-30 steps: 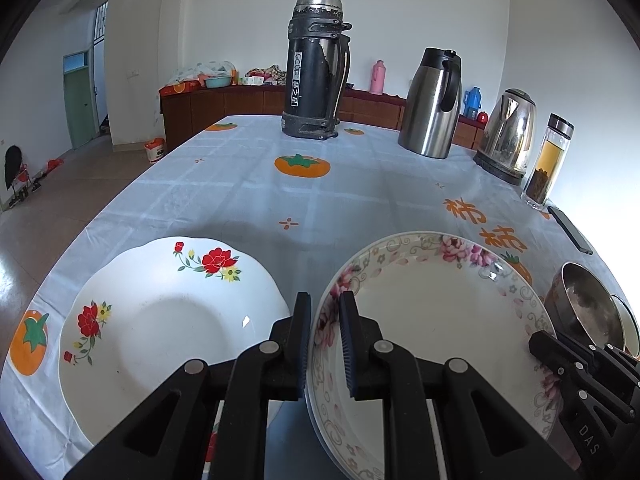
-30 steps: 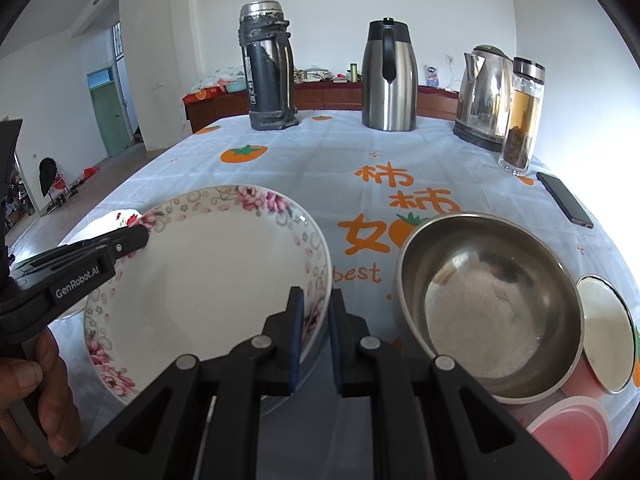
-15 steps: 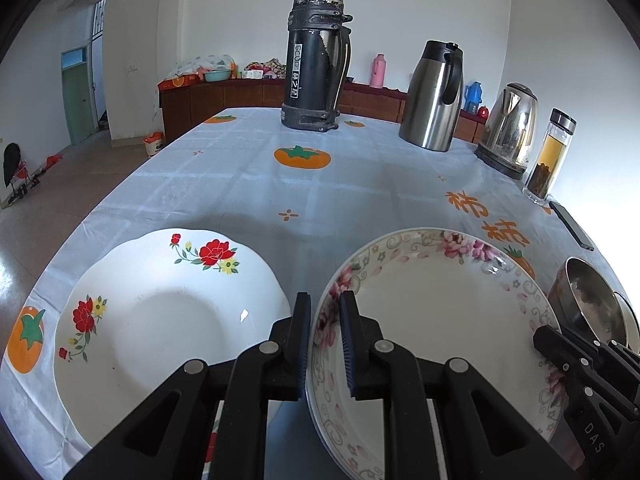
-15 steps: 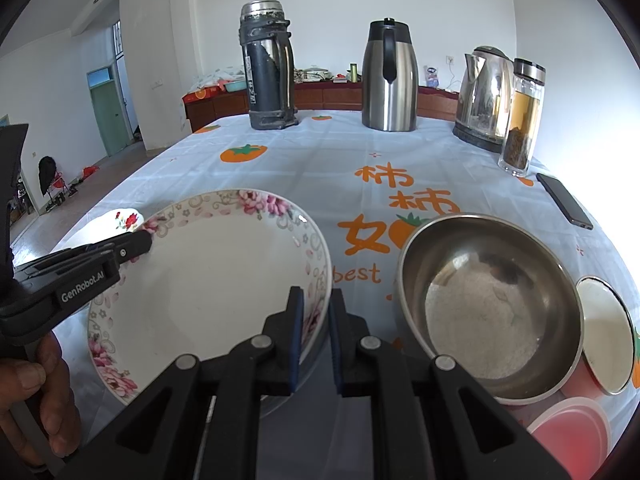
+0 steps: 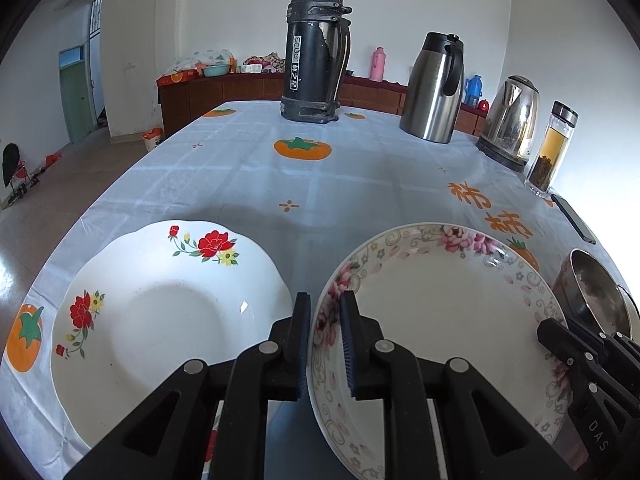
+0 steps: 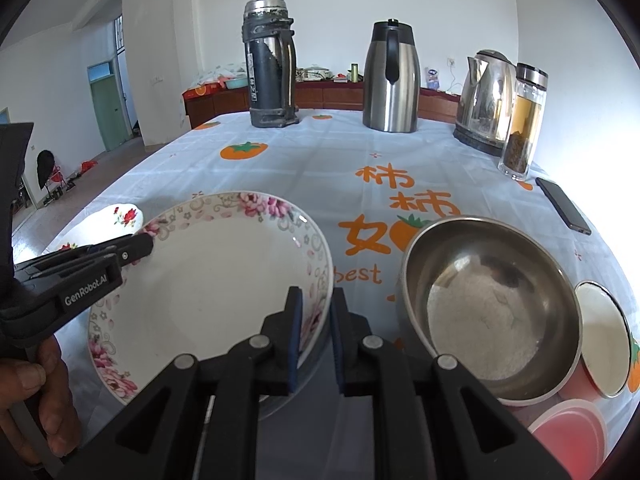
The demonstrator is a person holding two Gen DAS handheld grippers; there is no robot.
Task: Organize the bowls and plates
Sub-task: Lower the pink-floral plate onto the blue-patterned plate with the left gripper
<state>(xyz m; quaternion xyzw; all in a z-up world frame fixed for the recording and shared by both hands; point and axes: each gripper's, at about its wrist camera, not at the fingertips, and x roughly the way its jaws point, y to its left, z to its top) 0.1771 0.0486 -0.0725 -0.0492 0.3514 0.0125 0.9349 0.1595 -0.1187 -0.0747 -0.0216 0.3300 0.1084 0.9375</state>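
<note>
Clamped by left gripper (image 5: 325, 332) and right gripper (image 6: 315, 330) on opposite rims: pink-flowered white porcelain plate (image 6: 224, 280), red-flowered plate (image 5: 160, 320) leftward.

A white plate with a pink flower border (image 6: 212, 280) sits on a table (image 6: 320, 168) covered in a pale cloth. The right gripper (image 6: 314, 332) clamps the plate's near right rim between its jaws. The left gripper (image 6: 144, 246), held by a hand (image 6: 36, 392), grips the plate's left rim. Just right of the plate stands a steel bowl (image 6: 488, 304). Beyond the plate's left edge lies another white plate with red flowers (image 6: 116, 218).
</note>
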